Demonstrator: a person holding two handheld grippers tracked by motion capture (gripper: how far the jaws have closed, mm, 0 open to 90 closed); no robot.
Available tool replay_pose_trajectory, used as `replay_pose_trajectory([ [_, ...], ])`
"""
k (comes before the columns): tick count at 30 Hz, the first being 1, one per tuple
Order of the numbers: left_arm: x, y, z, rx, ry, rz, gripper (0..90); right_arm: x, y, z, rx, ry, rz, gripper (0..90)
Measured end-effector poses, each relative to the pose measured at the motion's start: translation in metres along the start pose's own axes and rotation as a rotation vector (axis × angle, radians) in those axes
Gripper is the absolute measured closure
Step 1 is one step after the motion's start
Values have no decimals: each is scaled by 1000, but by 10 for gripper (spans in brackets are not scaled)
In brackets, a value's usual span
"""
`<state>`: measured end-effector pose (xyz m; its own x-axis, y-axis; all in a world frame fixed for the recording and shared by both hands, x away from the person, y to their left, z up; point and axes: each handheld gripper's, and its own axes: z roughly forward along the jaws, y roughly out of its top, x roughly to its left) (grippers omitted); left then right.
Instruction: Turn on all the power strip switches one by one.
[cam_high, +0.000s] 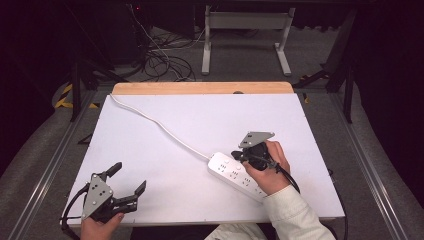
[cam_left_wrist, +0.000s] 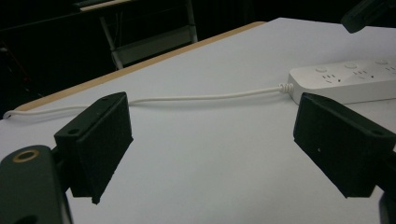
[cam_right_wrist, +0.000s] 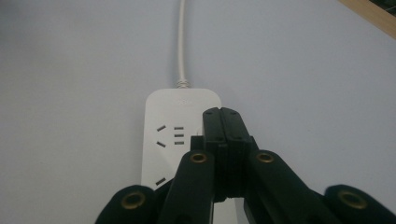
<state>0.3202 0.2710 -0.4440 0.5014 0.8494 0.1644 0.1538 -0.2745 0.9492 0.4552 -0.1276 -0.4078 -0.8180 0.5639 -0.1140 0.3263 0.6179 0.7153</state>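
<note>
Left gripper (cam_high: 127, 181) sits at the near left corner of the desk (cam_high: 165, 107), held by a hand (cam_high: 97, 227) at the desk's edge. Its fingers (cam_left_wrist: 95, 140) are released, spread wide, with bare desk between them; nothing is grasped. It is well apart from the power strip.

A white cord (cam_high: 160, 126) runs from the far left corner of the desk diagonally toward the middle and enters the strip's end. In the left gripper view the cord (cam_left_wrist: 205, 97) lies flat on the desk beyond the fingers.

The power strip (cam_high: 232, 174) lies flat, right of centre and toward the near edge, angled with its cord end pointing up-left.

Right gripper (cam_high: 240, 156) is over the strip near its cord end, held by a hand (cam_high: 270, 172) with a light sleeve (cam_high: 295, 215). In the right gripper view its fingers (cam_right_wrist: 223, 126) are clenched together, tips down at the strip's (cam_right_wrist: 168, 135) top face beside the sockets. Whether the tips touch the strip cannot be told
</note>
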Motion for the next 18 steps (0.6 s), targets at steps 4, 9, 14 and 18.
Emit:
replay_pose_trajectory([
  [4, 1, -1, 1, 4, -5, -4, 119, 0, 1, 1, -3, -2, 2, 900],
  [9, 1, -1, 1, 3, -5, -11, 119, -1, 4, 6, 3, 7, 7, 900],
  [14, 0, -1, 1, 6, -9, -6, 119, -1, 6, 18, 24, 23, 13, 900],
  [18, 1, -1, 1, 7, -9, -8, 119, -3, 5, 30, 58, 38, 29, 900],
])
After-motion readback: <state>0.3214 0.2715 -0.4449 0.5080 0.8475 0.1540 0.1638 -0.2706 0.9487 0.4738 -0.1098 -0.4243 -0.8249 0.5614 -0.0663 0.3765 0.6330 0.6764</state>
